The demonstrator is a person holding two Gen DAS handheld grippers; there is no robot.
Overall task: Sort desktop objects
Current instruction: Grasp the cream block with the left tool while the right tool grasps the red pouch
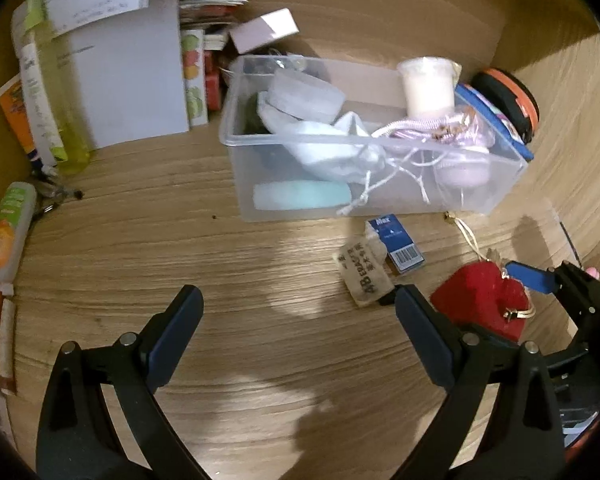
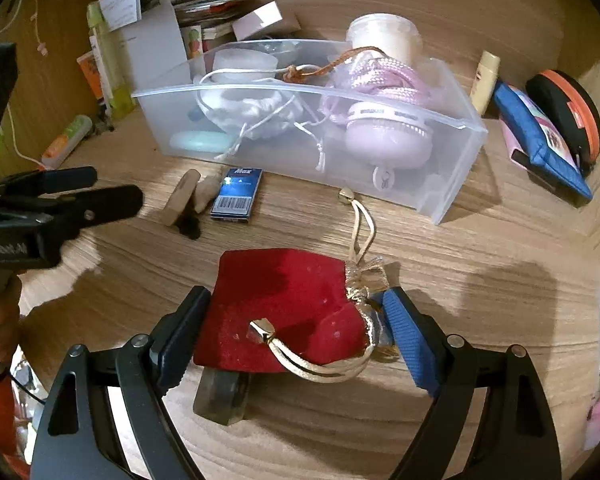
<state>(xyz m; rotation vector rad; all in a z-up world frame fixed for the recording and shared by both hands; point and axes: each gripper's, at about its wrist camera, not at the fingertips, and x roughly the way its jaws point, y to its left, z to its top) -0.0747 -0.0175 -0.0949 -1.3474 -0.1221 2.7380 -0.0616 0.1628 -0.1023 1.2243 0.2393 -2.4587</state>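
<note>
The right gripper (image 2: 292, 340) has its fingers spread wide to either side of a red velvet drawstring pouch with gold cords (image 2: 284, 312), which lies flat on the wood-grain bench (image 2: 480, 320). The blue pads flank the pouch closely, but whether they press on it yet cannot be told; the wide stance looks chosen to take the pouch across its full width. The pouch seems to rest partly on a dark flat object (image 2: 220, 396) whose nature is unclear. The left gripper (image 1: 296, 336) hovers with its fingers wide and nothing between them, over bare bench near a beige printed tag (image 1: 366, 276) and a small blue box with a barcode (image 1: 396, 242). Just beyond stands a clear plastic storage bin (image 2: 452, 184), already holding a white pouch, pink cord and a lilac round case, so it is probably the pouch's destination.
</note>
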